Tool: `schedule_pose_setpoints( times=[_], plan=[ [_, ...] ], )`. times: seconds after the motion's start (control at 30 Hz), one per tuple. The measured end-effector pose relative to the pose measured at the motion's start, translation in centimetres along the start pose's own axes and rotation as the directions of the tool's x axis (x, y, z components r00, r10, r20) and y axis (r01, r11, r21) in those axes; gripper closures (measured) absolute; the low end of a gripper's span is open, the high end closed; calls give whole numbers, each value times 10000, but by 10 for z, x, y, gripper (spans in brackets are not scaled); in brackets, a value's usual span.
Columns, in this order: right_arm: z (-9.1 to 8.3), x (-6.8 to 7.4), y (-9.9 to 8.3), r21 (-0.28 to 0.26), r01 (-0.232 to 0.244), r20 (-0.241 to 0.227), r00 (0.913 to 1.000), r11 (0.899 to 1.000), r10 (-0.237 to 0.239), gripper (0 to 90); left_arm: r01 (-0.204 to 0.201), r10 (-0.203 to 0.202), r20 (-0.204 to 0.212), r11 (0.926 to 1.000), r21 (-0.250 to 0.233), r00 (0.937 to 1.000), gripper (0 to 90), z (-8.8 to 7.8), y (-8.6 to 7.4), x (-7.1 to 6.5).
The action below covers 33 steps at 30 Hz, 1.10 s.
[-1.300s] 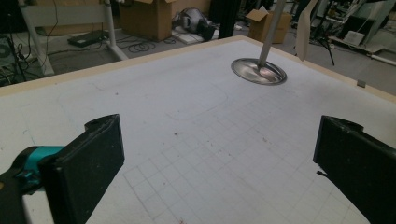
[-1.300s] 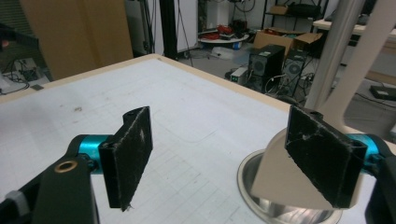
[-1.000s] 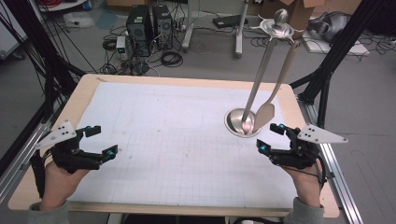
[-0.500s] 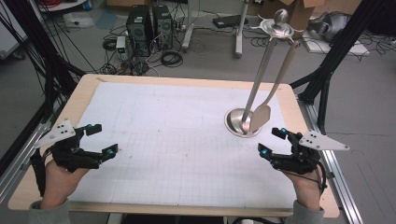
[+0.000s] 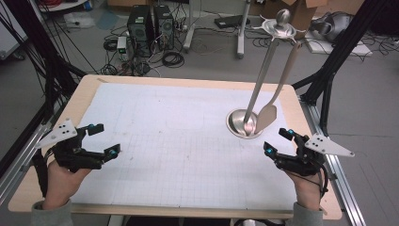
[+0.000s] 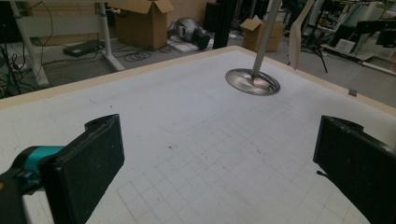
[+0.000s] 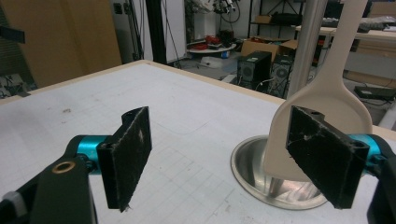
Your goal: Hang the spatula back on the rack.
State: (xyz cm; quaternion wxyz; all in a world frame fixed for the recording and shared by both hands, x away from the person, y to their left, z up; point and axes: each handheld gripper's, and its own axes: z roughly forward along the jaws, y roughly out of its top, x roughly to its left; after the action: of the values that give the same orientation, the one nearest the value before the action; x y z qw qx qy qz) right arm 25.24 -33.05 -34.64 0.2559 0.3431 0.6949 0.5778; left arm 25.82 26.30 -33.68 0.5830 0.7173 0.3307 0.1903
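Note:
A metal utensil stand rests its round base (image 5: 237,126) on the white gridded mat (image 5: 179,141) at the right, and its pole (image 5: 263,70) leans up to a knobbed top. From that top hangs a beige spatula (image 5: 267,117), with its blade just over the base. My right gripper (image 5: 276,141) is open and empty, just in front of the base. In the right gripper view its jaws stand wide apart, with the spatula (image 7: 322,107) and base (image 7: 261,172) close behind the right jaw. My left gripper (image 5: 106,139) is open and empty at the mat's left edge. It faces the base (image 6: 252,81) across the mat.
The mat covers a wooden table (image 5: 89,87) with metal rails along both sides. Black frame legs (image 5: 329,70) stand by the far right corner. On the floor beyond are computer towers (image 5: 150,23), cables and cardboard boxes.
My right gripper has drifted slightly toward the near edge of the table. The left gripper, the stand and the spatula are where they were.

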Motion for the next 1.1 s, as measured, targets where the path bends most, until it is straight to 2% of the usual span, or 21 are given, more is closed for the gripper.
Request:
schedule_pose_setpoints(
  times=[0.3,0.6,0.73,0.97,1.1],
  plan=[
    [-3,8,2,-89,119,95,9999,9999,-118,216,30,-30,-6,10000,-80,10000,23,2,1,-2],
    [1,9,2,-236,45,-108,9999,9997,-48,215,428,-434,-599,9990,-110,9973,23,6,-2,4],
    [4,7,0,-216,-147,-138,9998,9997,144,215,540,-551,-809,9984,-150,9952,23,7,-3,3],
    [5,9,-1,-258,-153,119,9998,9996,156,214,707,-698,-1080,9975,38,9917,23,9,-7,7],
    [8,8,-3,-284,-200,218,9995,9994,206,211,780,-765,-1059,9969,102,9914,23,12,-8,10]
  ],
)
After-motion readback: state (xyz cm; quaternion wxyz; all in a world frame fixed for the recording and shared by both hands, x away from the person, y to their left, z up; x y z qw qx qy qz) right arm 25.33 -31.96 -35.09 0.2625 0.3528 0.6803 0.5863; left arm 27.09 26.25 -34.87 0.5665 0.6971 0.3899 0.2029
